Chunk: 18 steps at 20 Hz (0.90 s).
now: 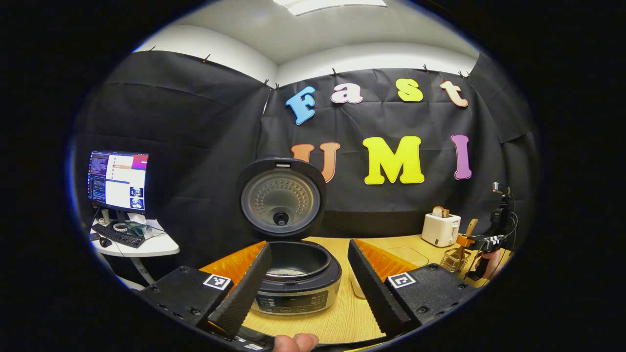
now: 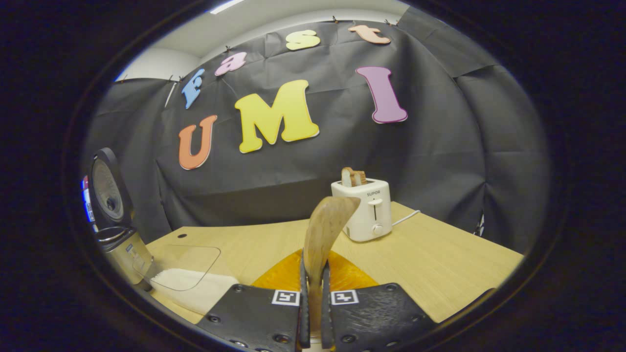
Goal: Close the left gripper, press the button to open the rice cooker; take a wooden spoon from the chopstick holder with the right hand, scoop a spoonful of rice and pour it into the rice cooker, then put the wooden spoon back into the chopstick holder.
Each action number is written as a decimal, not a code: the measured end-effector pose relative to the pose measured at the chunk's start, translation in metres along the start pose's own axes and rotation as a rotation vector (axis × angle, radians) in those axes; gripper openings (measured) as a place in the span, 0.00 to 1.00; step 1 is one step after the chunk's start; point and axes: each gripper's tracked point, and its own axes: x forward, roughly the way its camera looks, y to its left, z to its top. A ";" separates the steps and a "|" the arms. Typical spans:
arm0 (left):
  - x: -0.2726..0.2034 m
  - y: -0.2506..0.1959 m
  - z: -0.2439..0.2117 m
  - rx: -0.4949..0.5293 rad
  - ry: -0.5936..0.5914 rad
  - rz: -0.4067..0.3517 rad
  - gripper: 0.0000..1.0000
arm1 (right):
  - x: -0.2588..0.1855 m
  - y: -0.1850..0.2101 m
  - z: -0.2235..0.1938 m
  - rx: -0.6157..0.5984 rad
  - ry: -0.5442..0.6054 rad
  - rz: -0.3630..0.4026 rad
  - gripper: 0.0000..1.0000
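The rice cooker point(image 1: 293, 274) stands on the pale wood-grain surface point(image 1: 337, 318) with its round lid point(image 1: 281, 198) swung upright, so the button press appears done; the left tool point(image 1: 308, 288) hovers in front of it with its 2 ridged fingers spread wide apart, holding nothing. A thin pale layer lies in the dark inner pot point(image 1: 296, 261), probably rice, though the view is too small to be sure whether a spoonful has already been poured. The right tool point(image 2: 313, 313) is clamped on the handle of the wooden spoon point(image 2: 325, 230), whose smooth, curved bowl rises upright between the 2 fingers, over the surface and well apart from the cooker. Seen from the left gripper view, that tool sits far off beside the wire chopstick holder point(image 1: 455, 259), so the spoon looks either just drawn or about to go back. A clear, round-cornered container of white rice point(image 2: 190, 281) lies just beside the cooker's brushed-metal body. A glossy white toaster point(image 2: 364, 210) holding toast stands further back. At minimum, returning the spoon remains.
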 end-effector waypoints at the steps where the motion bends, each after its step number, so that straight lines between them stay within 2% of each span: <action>1: 0.000 0.000 -0.001 -0.001 0.003 0.002 1.00 | -0.001 -0.003 0.003 -0.009 -0.006 0.004 0.10; 2: 0.000 0.000 -0.002 0.000 0.005 0.004 1.00 | -0.003 -0.002 0.004 -0.018 -0.004 0.012 0.20; 4: -0.001 -0.002 0.001 0.005 0.002 0.006 1.00 | -0.006 -0.008 0.001 -0.027 0.007 0.011 0.55; 6: -0.002 -0.004 0.002 0.017 -0.003 0.007 1.00 | -0.008 -0.009 -0.002 -0.009 0.017 0.017 0.73; 7: -0.002 -0.005 0.002 0.022 -0.005 0.005 1.00 | -0.009 -0.013 -0.003 -0.003 0.020 0.014 0.70; 10: -0.004 -0.010 0.005 0.024 -0.013 -0.005 1.00 | -0.014 -0.024 -0.008 0.001 0.052 -0.018 0.94; 11: -0.005 -0.011 0.006 0.025 -0.018 -0.008 1.00 | -0.020 -0.026 -0.009 0.006 0.057 -0.024 0.89; 12: -0.005 -0.013 0.007 0.027 -0.023 -0.011 1.00 | -0.025 -0.029 -0.008 0.011 0.063 -0.032 0.95; 13: -0.006 -0.012 0.009 0.029 -0.028 -0.005 1.00 | -0.034 -0.032 -0.008 0.015 0.069 -0.035 0.89; 14: -0.007 -0.011 0.010 0.028 -0.030 0.001 1.00 | -0.042 -0.032 -0.008 0.015 0.075 -0.036 0.89; 15: -0.006 -0.013 0.011 0.026 -0.033 0.002 1.00 | -0.053 -0.033 -0.008 0.018 0.077 -0.033 0.95; 18: -0.007 -0.012 0.016 0.028 -0.050 0.021 1.00 | -0.088 -0.032 0.000 0.009 0.058 -0.022 0.95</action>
